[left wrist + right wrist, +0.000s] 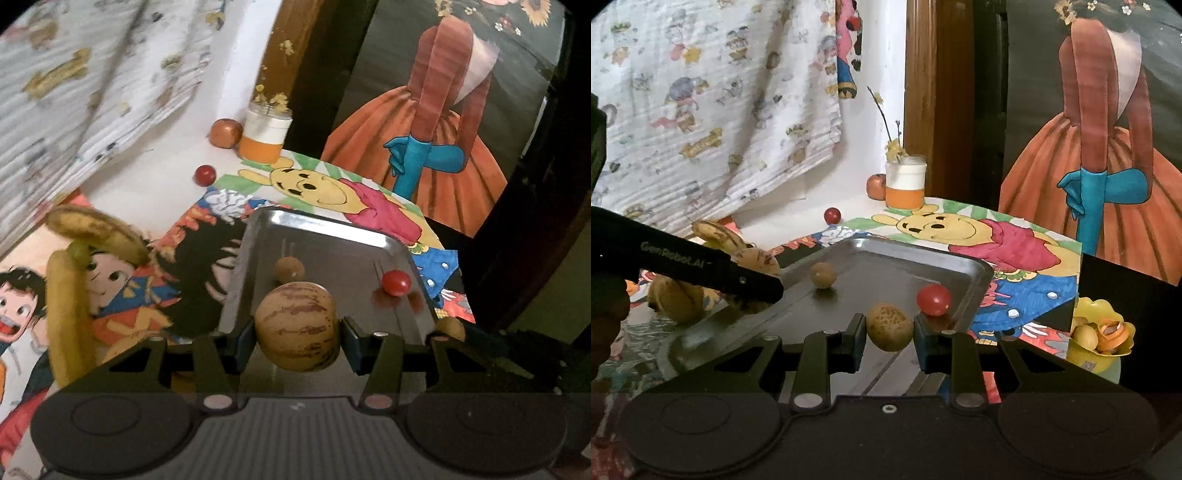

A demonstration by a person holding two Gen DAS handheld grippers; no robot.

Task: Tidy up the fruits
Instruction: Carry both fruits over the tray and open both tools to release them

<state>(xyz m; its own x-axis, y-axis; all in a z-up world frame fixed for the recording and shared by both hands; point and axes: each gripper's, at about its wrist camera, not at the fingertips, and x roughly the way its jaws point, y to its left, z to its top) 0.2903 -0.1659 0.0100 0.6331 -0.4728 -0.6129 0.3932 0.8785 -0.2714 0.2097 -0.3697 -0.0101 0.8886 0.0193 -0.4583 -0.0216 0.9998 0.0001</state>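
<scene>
A white cloth (713, 110) printed with small cartoon figures hangs across the upper left of both views, blurred in the left wrist view. At its right edge, near the middle of the frame, stands a cup (905, 182) banded white above orange, with thin dried twigs (886, 122) rising from it. Behind the cup runs an upright brown wooden post (923, 92). The right side is filled by a dark painting of a figure in an orange skirt (1100, 147) with a blue bow. Across the centre lie coloured cartoon drawings (960, 229), one a yellow bear in a red shirt (314, 184), others of dark-haired children (110, 273) at lower left.
</scene>
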